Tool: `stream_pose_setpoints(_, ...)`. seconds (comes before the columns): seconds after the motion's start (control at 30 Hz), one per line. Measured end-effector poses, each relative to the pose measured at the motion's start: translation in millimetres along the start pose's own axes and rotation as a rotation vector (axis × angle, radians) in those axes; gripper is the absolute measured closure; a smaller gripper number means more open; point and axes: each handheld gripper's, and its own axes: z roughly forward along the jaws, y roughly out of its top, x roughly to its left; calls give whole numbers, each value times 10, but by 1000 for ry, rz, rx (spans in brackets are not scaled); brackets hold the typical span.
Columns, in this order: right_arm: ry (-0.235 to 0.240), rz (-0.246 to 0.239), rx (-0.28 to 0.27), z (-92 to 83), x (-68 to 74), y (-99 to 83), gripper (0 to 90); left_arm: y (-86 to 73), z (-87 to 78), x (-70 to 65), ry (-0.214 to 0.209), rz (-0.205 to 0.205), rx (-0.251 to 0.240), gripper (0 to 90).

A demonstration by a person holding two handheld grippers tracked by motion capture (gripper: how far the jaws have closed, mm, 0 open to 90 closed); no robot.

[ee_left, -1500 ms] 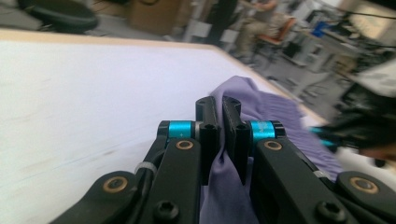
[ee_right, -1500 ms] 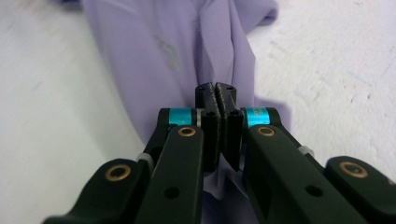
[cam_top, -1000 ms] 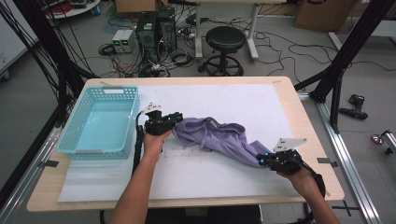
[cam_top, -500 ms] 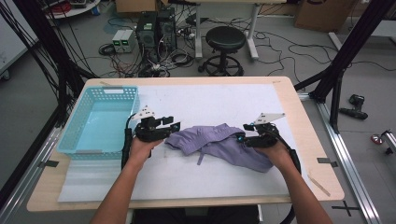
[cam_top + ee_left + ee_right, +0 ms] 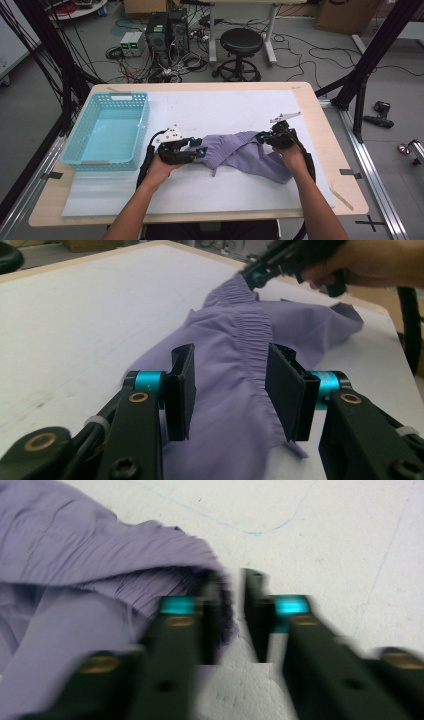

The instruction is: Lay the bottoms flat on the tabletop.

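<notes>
Your crumpled lilac cloth garment with a gathered elastic band (image 5: 240, 152) lies on the white foam sheet (image 5: 210, 112) covering the wooden table (image 5: 320, 107), between your two hands and right of the pale blue plastic mesh basket (image 5: 107, 130).

Your left gripper (image 5: 197, 148) sits at the garment's left end. In the left gripper view its jaws stand apart with the gathered band (image 5: 250, 335) running between them; the pads (image 5: 182, 385) do not press on the cloth. These jaws have just been closing.

Your right gripper (image 5: 263, 137) is at the garment's upper right edge. In the blurred right gripper view the cloth's folded edge (image 5: 220, 595) lies against one pad (image 5: 212, 615), with a narrow gap left to the other; it is not clamped. These jaws have also just been closing.
</notes>
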Motion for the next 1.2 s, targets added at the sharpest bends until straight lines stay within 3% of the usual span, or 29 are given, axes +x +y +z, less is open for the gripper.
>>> stream_pose_setpoints(0.07, 10, 41, -32, -39, -8, -12, 587, 21, -2, -55, -11, 23, -3, 536)
stream_pose_setpoints(0.17, 8, 38, -91, -150, -10, -50, 536, 64, 10, -150, -42, 57, -8, 537)
stream_pose_setpoints(0.3, 23, 26, -144, -272, -10, -115, 510, -5, 166, -195, -64, 47, 96, 517)
stream_pose_setpoints(0.4, 27, 19, -159, -300, -24, -164, 479, -64, 278, -178, -40, 23, 146, 440)
stream_pose_setpoints(0.53, 15, 33, -150, -312, -66, -208, 476, -141, 422, -168, 25, 52, 223, 415)
stream_pose_setpoints(0.67, 4, 52, -151, -323, -100, -222, 476, -128, 488, -172, 81, 59, 276, 550)
stream_pose_setpoints(0.7, 4, 53, -149, -322, -103, -225, 476, -123, 483, -167, 87, 81, 277, 609)
stream_pose_setpoints(0.73, 7, 53, -144, -317, -107, -229, 476, -115, 468, -156, 78, 83, 264, 743)
stream_pose_setpoints(0.8, 14, 54, -137, -302, -108, -238, 475, -84, 415, -118, 23, 30, 202, 791)
stream_pose_setpoints(0.87, 25, 52, -126, -277, -102, -246, 475, -23, 326, -76, -48, -48, 79, 799)
stream_pose_setpoints(0.97, 21, 22, -80, -195, -77, -260, 473, 61, 209, 13, -67, -127, -39, 808)
stream_pose_setpoints(1.03, 14, 11, -55, -149, -63, -265, 467, 136, 152, 97, -33, -168, -65, 812)
stream_pose_setpoints(1.17, 20, 10, -63, -126, -32, -292, 457, 258, 79, 301, 58, -290, -137, 820)
stream_pose_setpoints(1.2, 25, 12, -75, -137, -20, -299, 457, 265, 73, 338, 77, -300, -147, 820)
